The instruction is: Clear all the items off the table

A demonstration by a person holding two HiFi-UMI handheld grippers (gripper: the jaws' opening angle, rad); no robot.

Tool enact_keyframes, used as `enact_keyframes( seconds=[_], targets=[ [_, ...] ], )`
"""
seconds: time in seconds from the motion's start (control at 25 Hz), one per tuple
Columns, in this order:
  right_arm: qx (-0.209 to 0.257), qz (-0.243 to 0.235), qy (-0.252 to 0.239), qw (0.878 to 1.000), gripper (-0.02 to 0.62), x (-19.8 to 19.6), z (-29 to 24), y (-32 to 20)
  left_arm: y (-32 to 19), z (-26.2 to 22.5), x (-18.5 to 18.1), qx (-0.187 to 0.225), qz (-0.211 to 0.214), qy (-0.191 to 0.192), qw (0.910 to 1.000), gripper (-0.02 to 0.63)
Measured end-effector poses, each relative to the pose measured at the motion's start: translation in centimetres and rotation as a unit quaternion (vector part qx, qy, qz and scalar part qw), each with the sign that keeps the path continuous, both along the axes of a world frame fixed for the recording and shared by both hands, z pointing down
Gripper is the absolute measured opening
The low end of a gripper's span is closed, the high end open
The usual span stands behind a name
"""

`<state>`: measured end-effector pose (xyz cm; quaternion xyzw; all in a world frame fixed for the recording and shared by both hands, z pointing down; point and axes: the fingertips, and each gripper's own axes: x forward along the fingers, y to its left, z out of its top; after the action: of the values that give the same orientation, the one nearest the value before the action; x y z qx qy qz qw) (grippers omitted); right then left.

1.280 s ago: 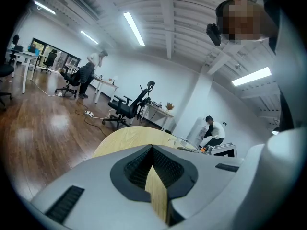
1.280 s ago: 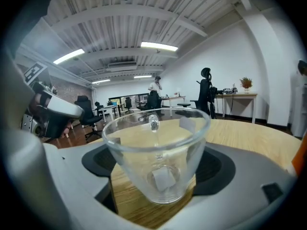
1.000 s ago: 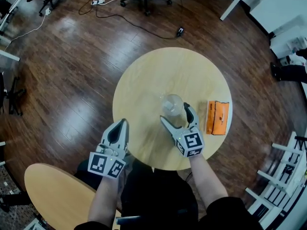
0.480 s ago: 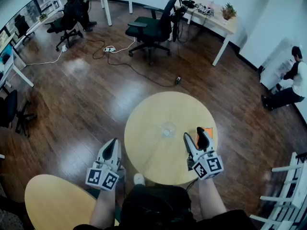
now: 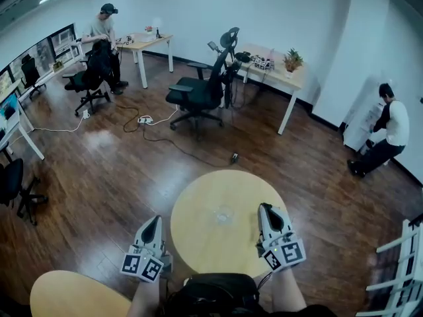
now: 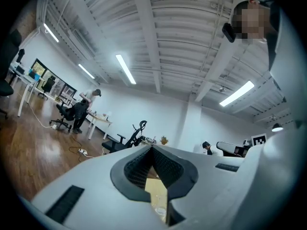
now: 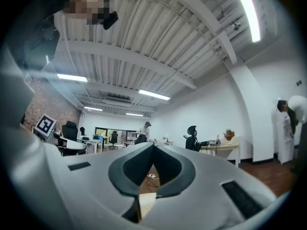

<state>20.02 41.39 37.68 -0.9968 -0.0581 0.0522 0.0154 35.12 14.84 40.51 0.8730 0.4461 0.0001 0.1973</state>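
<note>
Sighted glass (image 5: 225,214) at middle of surface (image 5: 196,238), just left of right hand-held gripper (image 5: 268,209), farther from left hand-held gripper (image 5: 153,220). Clenched and empty on both sides. Seemingly upright.

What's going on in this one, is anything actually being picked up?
Not at this moment. A person holds the left gripper and the right gripper over the near edge of a round wooden table. Both are shut and empty. A clear glass item sits near the table's middle, untouched, so the clearing isn't done.
</note>
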Motion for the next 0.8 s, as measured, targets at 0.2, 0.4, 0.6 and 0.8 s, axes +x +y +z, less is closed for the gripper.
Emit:
enact_keyframes(
  seconds=[0.2,0.4,0.6,0.8],
  targets=[
    [0.077,0.024,0.014,0.997,0.002,-2.3,2.3,0.7,-1.1,0.4,-0.5,0.003,0.01,0.017,0.9998,-0.008],
    [0.07,0.034,0.014,0.997,0.002,-2.1,1.9,0.8,-2.4,0.9,0.5,-0.001,0.002,0.008,1.0,-0.008],
    [0.052,0.033,0.014,0.998,0.002,-1.3,1.3,0.2,-2.7,0.7,1.3,-0.004,-0.001,0.012,0.9999,-0.008],
    [0.037,0.029,0.01,0.999,0.002,-0.7,1.0,-0.7,-2.9,0.2,2.0,-0.013,-0.019,0.018,0.9996,-0.008]
  ],
)
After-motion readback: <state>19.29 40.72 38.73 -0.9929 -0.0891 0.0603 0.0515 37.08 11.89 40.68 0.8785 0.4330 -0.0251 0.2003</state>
